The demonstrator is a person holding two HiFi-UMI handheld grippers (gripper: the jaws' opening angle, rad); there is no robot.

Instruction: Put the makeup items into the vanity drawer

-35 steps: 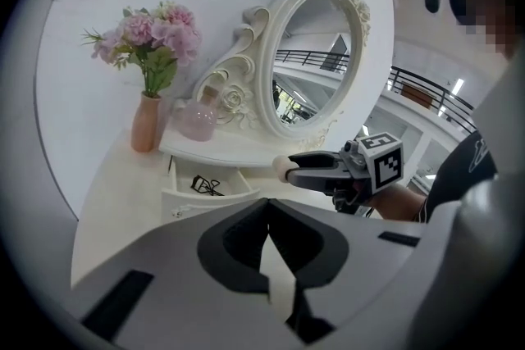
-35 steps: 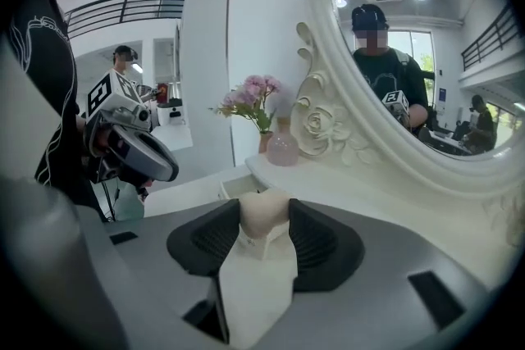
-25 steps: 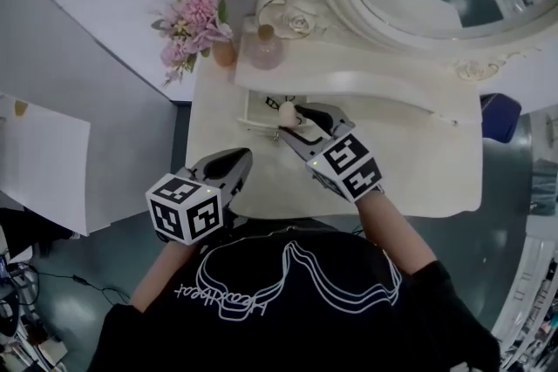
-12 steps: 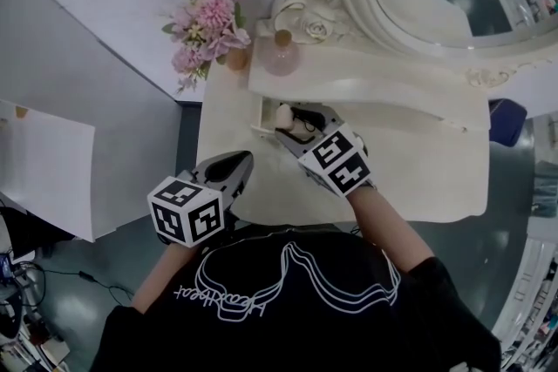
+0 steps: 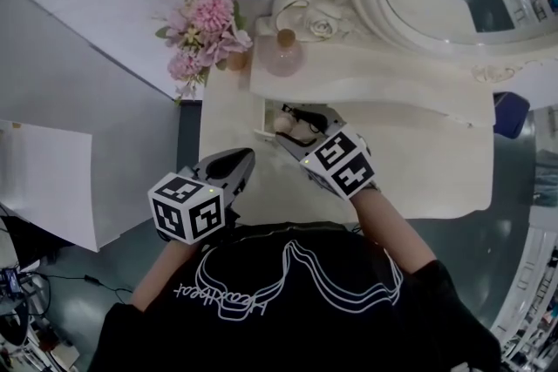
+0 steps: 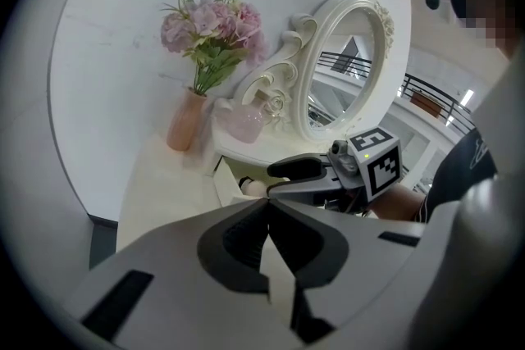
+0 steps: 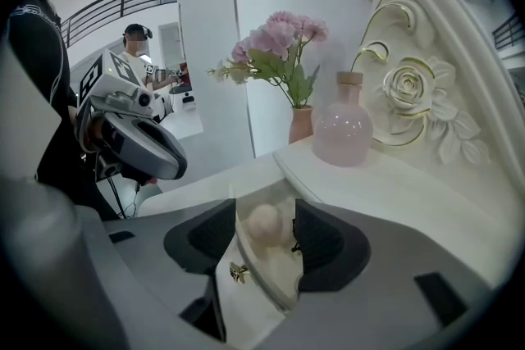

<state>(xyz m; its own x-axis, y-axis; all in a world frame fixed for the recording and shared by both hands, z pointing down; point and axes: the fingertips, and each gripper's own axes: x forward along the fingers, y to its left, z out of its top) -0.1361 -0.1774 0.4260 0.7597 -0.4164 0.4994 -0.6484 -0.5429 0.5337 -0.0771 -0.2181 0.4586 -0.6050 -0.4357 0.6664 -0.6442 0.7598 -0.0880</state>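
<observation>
Makeup sponge (image 7: 264,224), pale and round, lies in the open vanity drawer (image 5: 263,119) at the left end of the cream dressing table (image 5: 418,174); the right gripper (image 5: 295,131) hangs over it, nose tilted down; its jaws stand wide and have just been opening, with the sponge showing between them and neither pad seen pressing on it; the left gripper (image 5: 242,159) waits by the table's near edge, jaws closed tip to tip on nothing. The release looks all but made; the sound way on, to my eye, is to draw the right gripper up and back along its own line, jaws kept wide so no pad snags the soft sponge, clearing the drawer front and its gold knob (image 7: 239,272); the pink bottle (image 5: 284,57) and flowers (image 5: 207,17) on the far shelf deserve a wide berth.
</observation>
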